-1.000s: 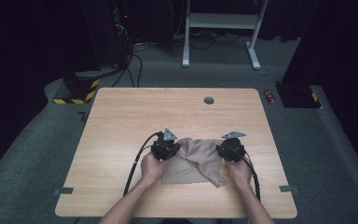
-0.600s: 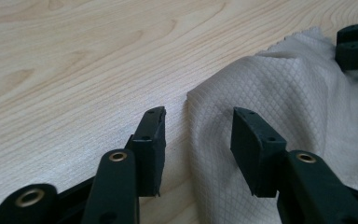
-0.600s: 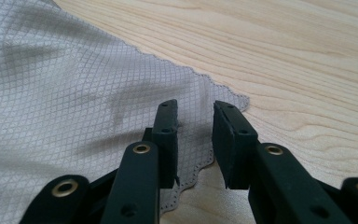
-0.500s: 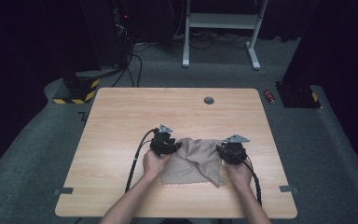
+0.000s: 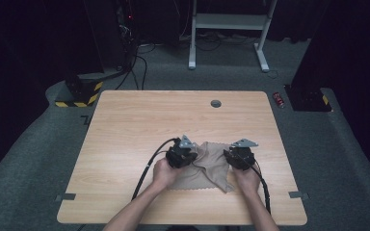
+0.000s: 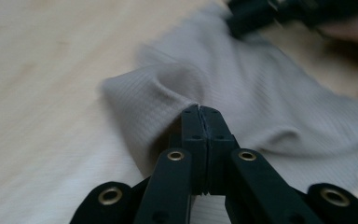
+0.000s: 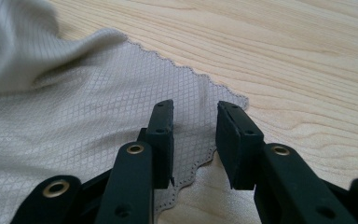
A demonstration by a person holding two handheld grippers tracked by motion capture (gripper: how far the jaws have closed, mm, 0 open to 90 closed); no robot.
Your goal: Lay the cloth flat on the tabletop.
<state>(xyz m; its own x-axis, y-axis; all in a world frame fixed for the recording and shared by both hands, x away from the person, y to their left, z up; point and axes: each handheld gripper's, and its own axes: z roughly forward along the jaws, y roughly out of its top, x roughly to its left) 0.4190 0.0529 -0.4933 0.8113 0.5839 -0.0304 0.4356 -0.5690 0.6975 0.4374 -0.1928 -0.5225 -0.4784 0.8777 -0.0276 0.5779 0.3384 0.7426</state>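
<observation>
cloth (image 5: 207,166) lies on tabletop (image 5: 139,125) at its near middle, left gripper (image 5: 182,154) on cloth's left edge, right gripper (image 5: 240,156) at its right edge, small round hole (image 5: 216,103) in tabletop behind them near the far edge, can (image 5: 279,99) on floor past the far right corner.

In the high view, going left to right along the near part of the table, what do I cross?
Black cable → left gripper → beige cloth → right gripper → tape mark at the table edge.
</observation>
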